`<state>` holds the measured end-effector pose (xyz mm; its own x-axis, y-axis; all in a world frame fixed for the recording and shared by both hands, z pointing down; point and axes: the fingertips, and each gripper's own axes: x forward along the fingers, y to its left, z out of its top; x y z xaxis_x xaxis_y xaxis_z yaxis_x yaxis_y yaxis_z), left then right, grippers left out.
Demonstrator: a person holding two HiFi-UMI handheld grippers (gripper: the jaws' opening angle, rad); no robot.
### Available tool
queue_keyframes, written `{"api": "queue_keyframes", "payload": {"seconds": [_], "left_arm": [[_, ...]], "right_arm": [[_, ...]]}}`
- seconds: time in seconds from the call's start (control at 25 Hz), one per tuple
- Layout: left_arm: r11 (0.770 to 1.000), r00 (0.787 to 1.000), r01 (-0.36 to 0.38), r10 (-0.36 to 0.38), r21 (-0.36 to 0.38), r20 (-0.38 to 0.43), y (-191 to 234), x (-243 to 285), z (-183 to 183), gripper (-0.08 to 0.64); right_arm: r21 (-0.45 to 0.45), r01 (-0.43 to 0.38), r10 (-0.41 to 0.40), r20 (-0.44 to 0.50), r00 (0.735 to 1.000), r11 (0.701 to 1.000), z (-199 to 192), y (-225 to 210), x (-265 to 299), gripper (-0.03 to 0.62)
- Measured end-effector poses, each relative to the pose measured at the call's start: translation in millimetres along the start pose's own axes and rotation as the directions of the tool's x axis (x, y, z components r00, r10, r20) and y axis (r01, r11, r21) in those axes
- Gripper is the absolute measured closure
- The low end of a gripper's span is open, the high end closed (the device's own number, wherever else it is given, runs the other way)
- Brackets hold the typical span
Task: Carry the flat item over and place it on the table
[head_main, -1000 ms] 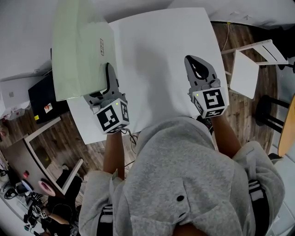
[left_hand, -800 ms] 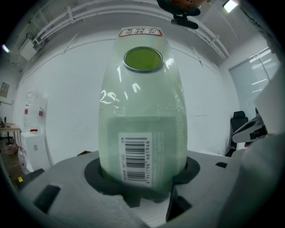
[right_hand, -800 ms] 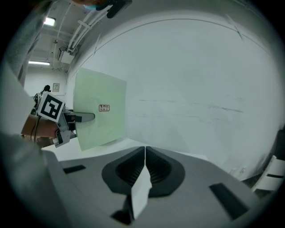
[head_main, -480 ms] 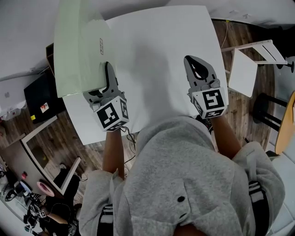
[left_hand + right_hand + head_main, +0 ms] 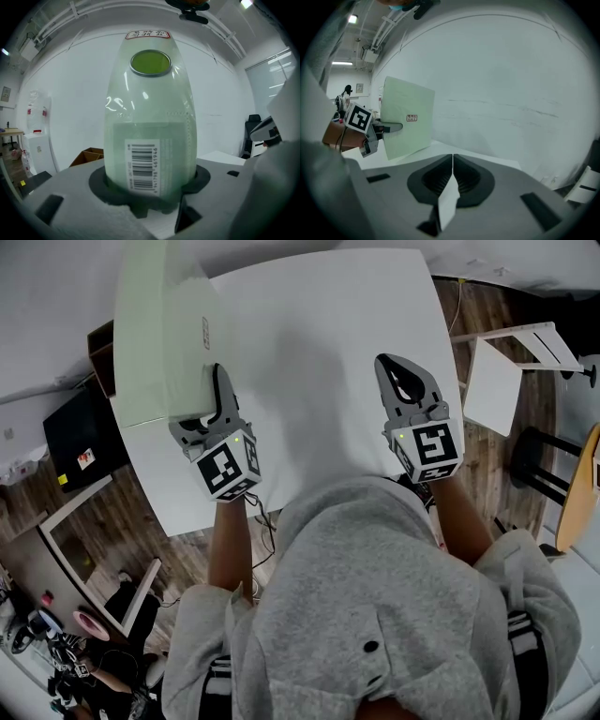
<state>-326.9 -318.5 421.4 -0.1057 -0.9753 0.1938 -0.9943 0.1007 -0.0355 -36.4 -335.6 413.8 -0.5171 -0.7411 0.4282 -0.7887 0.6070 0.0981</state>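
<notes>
The flat item (image 5: 159, 334) is a pale green, plastic-wrapped pack with a barcode label. It stands on edge over the left side of the white table (image 5: 319, 324). My left gripper (image 5: 217, 381) is shut on its near edge. In the left gripper view the flat item (image 5: 150, 122) fills the space between the jaws of the left gripper (image 5: 150, 199). In the right gripper view the flat item (image 5: 407, 117) hangs low over the table (image 5: 440, 146), held by the left gripper (image 5: 391, 126); I cannot tell if it touches. My right gripper (image 5: 392, 367) is shut and empty over the table's right side, jaws together (image 5: 452, 164).
A small white side table (image 5: 506, 371) and a black stool (image 5: 539, 460) stand on the wood floor to the right. A black case (image 5: 80, 442) and a brown cardboard box (image 5: 98, 343) lie left of the table. A cable hangs below the table's near edge.
My left gripper has sunk a little toward the table with the flat item in it. The right gripper has stayed where it was, shut.
</notes>
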Motion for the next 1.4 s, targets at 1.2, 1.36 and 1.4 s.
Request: {"api": "queue_keyframes", "payload": {"seconds": [1.2, 1.36, 1.4], "left_arm": [[1.000, 0.999, -0.005, 0.006, 0.019, -0.045, -4, 1, -42, 0.267], [1.000, 0.998, 0.003, -0.002, 0.026, -0.056, -6, -2, -46, 0.264], [1.000, 0.998, 0.004, -0.002, 0.027, -0.056, -6, -1, -46, 0.262]], "right_arm": [[0.000, 0.005, -0.005, 0.018, 1.000, 1.000, 4, 3, -4, 0.565], [0.001, 0.011, -0.011, 0.019, 1.000, 1.000, 5, 2, -11, 0.565], [0.001, 0.012, -0.012, 0.022, 1.000, 1.000, 5, 2, -12, 0.565]]}}
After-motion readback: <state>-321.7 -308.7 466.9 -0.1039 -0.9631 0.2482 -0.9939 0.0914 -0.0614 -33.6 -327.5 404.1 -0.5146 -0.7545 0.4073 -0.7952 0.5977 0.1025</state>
